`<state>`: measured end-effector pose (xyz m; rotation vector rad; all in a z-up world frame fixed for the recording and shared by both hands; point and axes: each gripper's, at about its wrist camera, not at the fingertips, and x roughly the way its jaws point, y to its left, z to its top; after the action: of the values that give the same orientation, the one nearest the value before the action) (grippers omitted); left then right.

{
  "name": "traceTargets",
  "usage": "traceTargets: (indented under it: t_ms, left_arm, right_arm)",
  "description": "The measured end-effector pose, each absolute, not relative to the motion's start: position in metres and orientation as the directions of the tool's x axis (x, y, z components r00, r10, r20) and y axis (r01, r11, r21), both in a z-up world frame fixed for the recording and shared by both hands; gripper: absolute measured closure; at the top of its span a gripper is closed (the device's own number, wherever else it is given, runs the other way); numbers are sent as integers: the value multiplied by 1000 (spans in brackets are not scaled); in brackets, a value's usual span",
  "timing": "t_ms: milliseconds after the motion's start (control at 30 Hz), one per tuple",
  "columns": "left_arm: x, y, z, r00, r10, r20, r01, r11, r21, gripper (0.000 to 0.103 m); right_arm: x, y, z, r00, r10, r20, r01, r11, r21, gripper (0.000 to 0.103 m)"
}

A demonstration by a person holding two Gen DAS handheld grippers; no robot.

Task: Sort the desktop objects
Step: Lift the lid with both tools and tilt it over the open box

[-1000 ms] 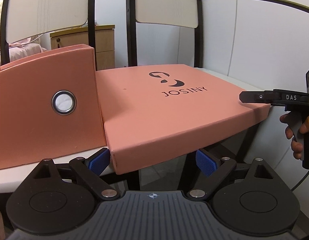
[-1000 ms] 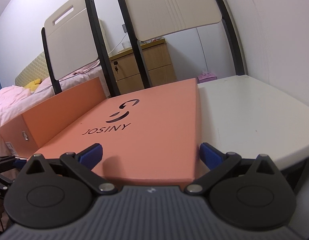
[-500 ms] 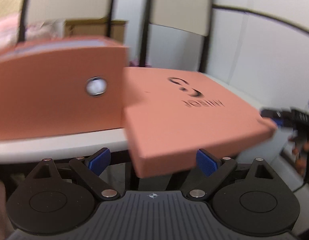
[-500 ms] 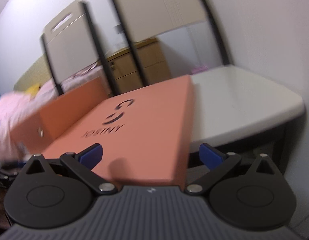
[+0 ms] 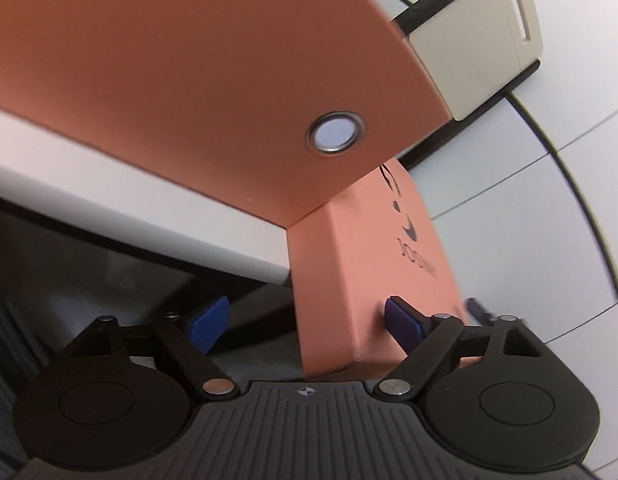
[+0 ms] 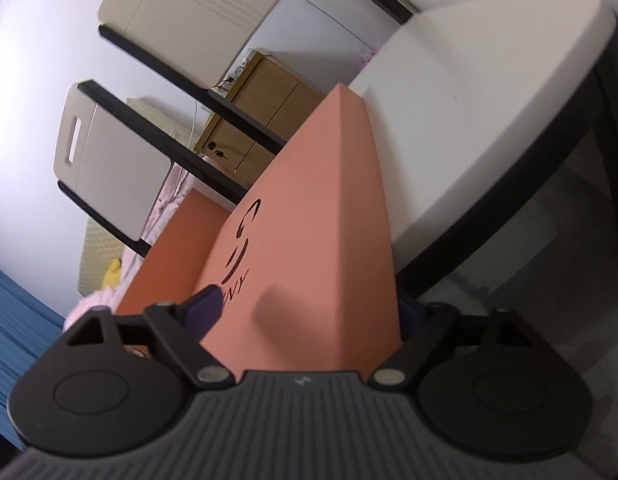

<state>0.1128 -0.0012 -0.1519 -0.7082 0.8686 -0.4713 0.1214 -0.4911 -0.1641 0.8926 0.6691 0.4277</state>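
Observation:
A salmon-pink box lid marked JOSINY [image 5: 341,288] [image 6: 309,240] overhangs the front edge of the white table [image 5: 109,196] [image 6: 469,120]. Beside it stands the matching pink box body [image 5: 169,80] [image 6: 177,240] with a metal eyelet [image 5: 335,133]. My left gripper [image 5: 301,320] is open around the lid's near corner, one blue pad on its top face, the other apart below. My right gripper [image 6: 309,312] is open and straddles the lid's other near corner, its right pad mostly hidden behind the lid's edge. Both views are rolled sideways.
Two beige chair backs with black frames [image 6: 189,12] [image 6: 109,168] stand behind the table, one also in the left wrist view [image 5: 489,28]. A wooden cabinet [image 6: 265,112] and pink bedding [image 6: 169,196] lie beyond. White wall panels [image 5: 529,200] are at right.
Both grippers have rolled sideways and closed in on the lid's near corners. The lid has slid further off the table's front edge and now looks tilted in both views.

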Motion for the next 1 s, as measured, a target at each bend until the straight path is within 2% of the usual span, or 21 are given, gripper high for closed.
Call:
traceTargets:
  t_ms: [67, 133, 200, 300, 400, 500, 600, 700, 767, 800, 833, 900, 1000]
  left_arm:
    - [119, 3, -157, 546, -666, -508, 68, 640, -765, 20]
    - [125, 3, -157, 524, -696, -491, 64, 607, -792, 34]
    - [130, -2, -152, 501, -708, -497, 76, 608, -790, 42]
    - [134, -11, -140, 469, -713, -521, 97, 627, -773, 41]
    - [133, -11, -126, 460, -735, -499, 126, 610, -782, 41]
    - [133, -11, -111, 448, -766, -461, 158, 576, -802, 40]
    - [132, -13, -103, 435, -800, -413, 173, 524, -834, 35]
    - [133, -16, -109, 425, -836, -348, 149, 444, -883, 22]
    - [135, -20, -121, 418, -846, -332, 110, 410, -906, 22]
    - [136, -21, -129, 417, -845, -335, 89, 405, -910, 26]
    - [138, -23, -134, 414, -843, -343, 71, 405, -912, 41]
    - [140, -26, -134, 409, -849, -336, 71, 396, -915, 48]
    - [138, -30, -105, 436, -842, -317, 143, 413, -900, 51]
  right_arm:
    - [121, -491, -167, 719, 604, -344, -61, 548, 834, 28]
    - [118, -492, -169, 727, 596, -342, -53, 545, 837, 35]
    - [115, -492, -169, 734, 589, -337, -49, 541, 840, 39]
    - [108, -493, -165, 748, 583, -318, -63, 539, 840, 41]
    - [99, -494, -158, 761, 575, -300, -74, 537, 841, 42]
    - [85, -495, -144, 776, 579, -249, -120, 523, 843, 53]
    - [75, -497, -125, 793, 565, -229, -135, 529, 838, 54]
    - [68, -497, -113, 795, 568, -214, -150, 525, 838, 54]
    - [65, -493, -110, 788, 573, -225, -149, 532, 834, 54]
    - [64, -491, -110, 785, 573, -234, -144, 537, 831, 54]
    - [63, -490, -111, 784, 573, -241, -139, 540, 830, 54]
    - [60, -487, -112, 782, 569, -254, -127, 545, 829, 55]
    - [58, -487, -105, 795, 552, -251, -115, 544, 831, 54]
